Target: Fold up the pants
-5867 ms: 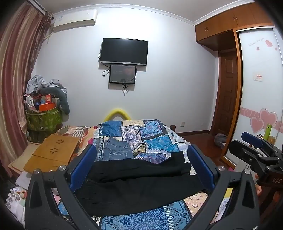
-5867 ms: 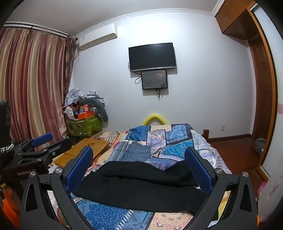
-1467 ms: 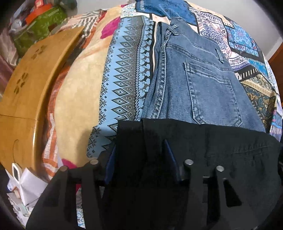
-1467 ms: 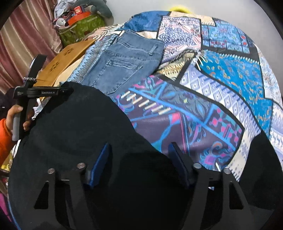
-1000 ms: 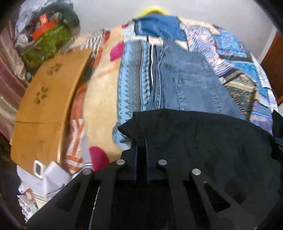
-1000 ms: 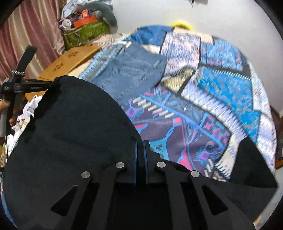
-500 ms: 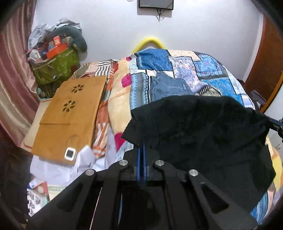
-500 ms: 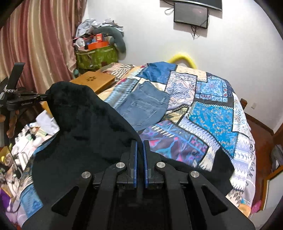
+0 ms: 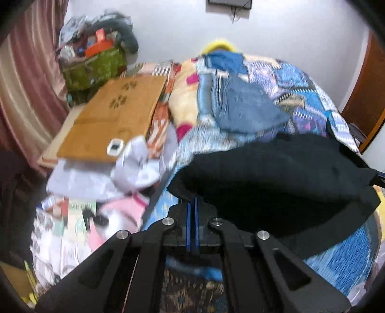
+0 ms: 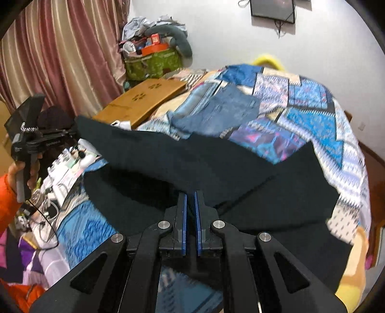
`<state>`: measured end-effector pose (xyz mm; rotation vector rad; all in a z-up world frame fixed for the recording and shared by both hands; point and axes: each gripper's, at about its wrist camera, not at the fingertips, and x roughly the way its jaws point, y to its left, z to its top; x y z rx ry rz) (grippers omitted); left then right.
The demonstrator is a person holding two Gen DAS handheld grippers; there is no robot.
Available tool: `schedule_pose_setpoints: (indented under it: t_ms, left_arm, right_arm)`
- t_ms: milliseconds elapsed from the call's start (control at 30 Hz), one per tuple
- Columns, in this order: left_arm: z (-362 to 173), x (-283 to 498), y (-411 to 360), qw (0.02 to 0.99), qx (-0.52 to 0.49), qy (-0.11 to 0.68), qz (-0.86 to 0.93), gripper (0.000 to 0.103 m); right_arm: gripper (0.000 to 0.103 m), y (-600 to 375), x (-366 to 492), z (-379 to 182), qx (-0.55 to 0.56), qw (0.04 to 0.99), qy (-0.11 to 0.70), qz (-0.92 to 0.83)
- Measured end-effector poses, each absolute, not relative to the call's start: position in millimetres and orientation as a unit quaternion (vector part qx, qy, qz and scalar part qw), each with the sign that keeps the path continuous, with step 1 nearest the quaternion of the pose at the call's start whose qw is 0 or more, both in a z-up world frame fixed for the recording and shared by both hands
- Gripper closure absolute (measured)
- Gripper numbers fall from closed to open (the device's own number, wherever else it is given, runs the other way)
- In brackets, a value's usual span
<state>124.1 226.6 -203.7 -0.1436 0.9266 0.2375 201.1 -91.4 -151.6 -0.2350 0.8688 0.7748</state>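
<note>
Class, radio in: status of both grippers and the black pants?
Left gripper and right gripper both shut on black pants. Pants lifted, stretched between them over bed. Folded jeans lie beyond, clear.

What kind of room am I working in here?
Most likely a home bedroom: a bed under a blue patchwork quilt, striped pink floor-length curtains, and a wall-mounted black screen facing the bed.

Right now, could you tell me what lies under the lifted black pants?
Under the black pants, blue patterned bedspread shows at the near edge; what lies beneath their spread legs is covered. Folded jeans lie beyond, uncovered.
</note>
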Motion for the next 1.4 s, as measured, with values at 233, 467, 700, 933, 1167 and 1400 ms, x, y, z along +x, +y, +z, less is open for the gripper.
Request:
schedule_pose_setpoints:
  t_ms: [233,467,700,933,1167,1400]
  left_arm:
    - [-243.6,102.2,224.8,0.864,-0.078,0.484,0.117,0.102]
    - [-224.2,93.8,236.8,0.872,-0.069,0.458,0.155,0.102]
    - [-187.6,130.6,224.8,0.891,-0.062,0.434,0.119,0.095]
    - [-174.0,185.3,191.4,0.902,-0.056,0.421,0.081,0.023]
    - [-178.6,254.7,173.7,0.899,-0.058,0.431,0.055,0.017]
    - [-196.5,305.6,156.9,0.892,-0.017,0.449,0.041,0.016]
  right_arm:
    - [0.097,-96.7,188.9,-181.5,-0.091,0.813,0.445,0.364]
    - [0.094,-111.4,186.0,-169.1,-0.076,0.812,0.452,0.362]
    - [0.069,-136.4,208.8,-144.3,-0.069,0.847,0.42,0.318]
    - [0.026,-159.6,261.8,-132.7,-0.068,0.881,0.403,0.239]
    - [0.024,-171.1,328.6,-146.2,-0.061,0.88,0.42,0.214]
    - [0.024,-174.0,409.4,-190.6,-0.067,0.862,0.465,0.192]
